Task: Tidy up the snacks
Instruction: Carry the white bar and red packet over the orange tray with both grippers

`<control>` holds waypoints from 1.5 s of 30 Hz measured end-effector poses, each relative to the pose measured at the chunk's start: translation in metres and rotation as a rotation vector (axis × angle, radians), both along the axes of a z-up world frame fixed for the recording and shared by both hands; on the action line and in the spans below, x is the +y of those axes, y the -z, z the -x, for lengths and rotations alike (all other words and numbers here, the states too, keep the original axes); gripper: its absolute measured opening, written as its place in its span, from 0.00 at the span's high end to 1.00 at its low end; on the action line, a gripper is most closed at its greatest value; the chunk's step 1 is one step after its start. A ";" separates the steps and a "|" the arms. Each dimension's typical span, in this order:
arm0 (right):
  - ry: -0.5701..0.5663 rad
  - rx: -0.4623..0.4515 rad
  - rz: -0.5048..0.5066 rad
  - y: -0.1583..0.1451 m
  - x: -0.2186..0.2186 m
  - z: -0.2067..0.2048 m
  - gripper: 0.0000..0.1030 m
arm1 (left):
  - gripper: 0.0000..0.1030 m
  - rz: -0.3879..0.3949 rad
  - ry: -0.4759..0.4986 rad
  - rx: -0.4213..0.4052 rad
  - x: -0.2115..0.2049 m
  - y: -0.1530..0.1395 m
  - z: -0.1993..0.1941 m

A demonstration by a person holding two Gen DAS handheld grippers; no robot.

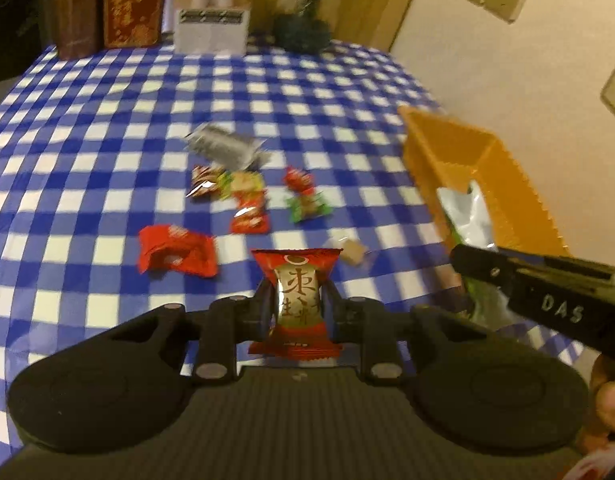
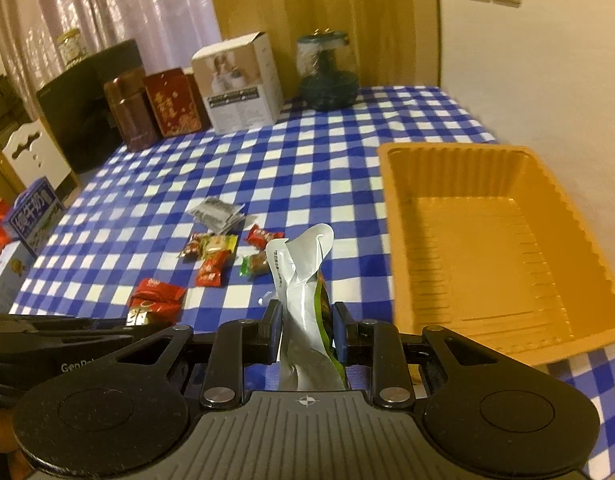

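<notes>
Checkered table [image 2: 327, 160] had candies [image 2: 211, 256] piled mid-left, while both grippers were clamped, left [image 1: 297, 300] on a red candy [image 1: 296, 296], right [image 2: 305, 330] on a silver pouch [image 2: 299, 276], probably headed for the empty orange tray [image 2: 487, 248] on the right.

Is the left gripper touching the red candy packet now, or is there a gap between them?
Touching. The left wrist view shows the left gripper shut on the red candy packet, both finger pads pressed against its sides.
</notes>
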State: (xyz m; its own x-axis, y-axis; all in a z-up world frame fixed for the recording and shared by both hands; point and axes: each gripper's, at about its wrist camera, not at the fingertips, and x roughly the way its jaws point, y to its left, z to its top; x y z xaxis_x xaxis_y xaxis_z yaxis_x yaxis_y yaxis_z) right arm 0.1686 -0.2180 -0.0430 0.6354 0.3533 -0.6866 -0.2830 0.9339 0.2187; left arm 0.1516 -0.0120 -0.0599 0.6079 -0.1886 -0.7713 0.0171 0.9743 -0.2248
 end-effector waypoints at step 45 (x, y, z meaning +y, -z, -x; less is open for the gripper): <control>0.296 -0.007 0.008 -0.002 -0.153 -0.056 0.74 | 0.78 0.089 0.280 -0.036 -0.160 -0.005 -0.085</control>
State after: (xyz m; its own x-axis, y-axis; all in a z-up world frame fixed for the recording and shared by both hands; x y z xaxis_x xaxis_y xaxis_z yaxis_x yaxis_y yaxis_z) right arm 0.2250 -0.3706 -0.0415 0.7148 0.1467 -0.6838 0.0001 0.9777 0.2099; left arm 0.2371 -0.1721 -0.0550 0.5491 -0.4193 -0.7230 0.2923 0.9067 -0.3039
